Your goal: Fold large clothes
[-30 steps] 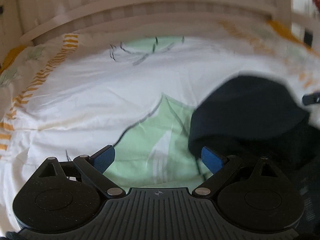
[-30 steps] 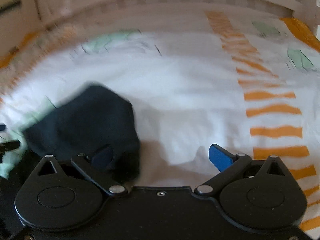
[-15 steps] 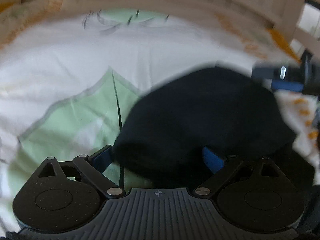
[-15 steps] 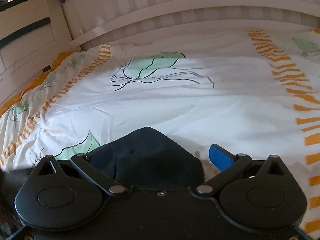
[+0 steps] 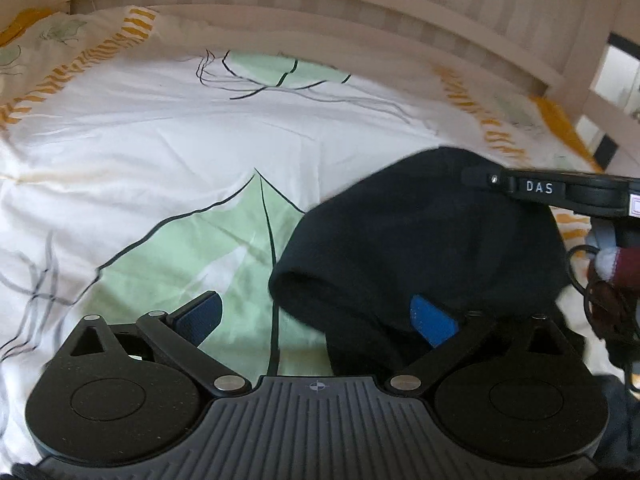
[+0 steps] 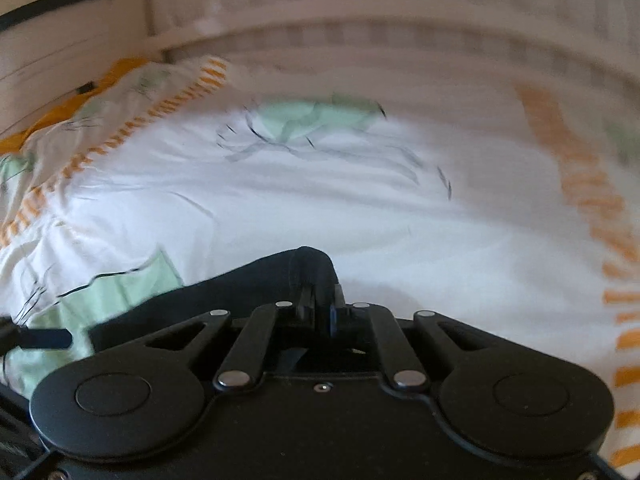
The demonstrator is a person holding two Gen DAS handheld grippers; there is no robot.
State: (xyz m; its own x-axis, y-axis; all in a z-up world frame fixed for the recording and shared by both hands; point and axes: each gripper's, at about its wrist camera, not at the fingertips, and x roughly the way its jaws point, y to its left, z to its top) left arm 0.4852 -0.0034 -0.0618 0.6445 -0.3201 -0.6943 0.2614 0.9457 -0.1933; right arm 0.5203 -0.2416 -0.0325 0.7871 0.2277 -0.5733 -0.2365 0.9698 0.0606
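Observation:
A dark navy garment lies bunched on the white duvet with its green leaf print. My left gripper is open just above the bedding. The garment's near edge drapes in front of its right finger, while its left finger hangs over the green leaf. My right gripper is shut on a raised fold of the garment. In the left wrist view the right gripper comes in from the right and pinches the garment's far top edge.
A pale wooden slatted bed rail runs along the back, with a corner post at the right. Orange-striped duvet borders flank the white middle. A dark red sleeve with cables shows at the right edge.
My right gripper's jaws went from wide open to shut on a fold of the garment. The left gripper swung over the garment and partly back, staying open.

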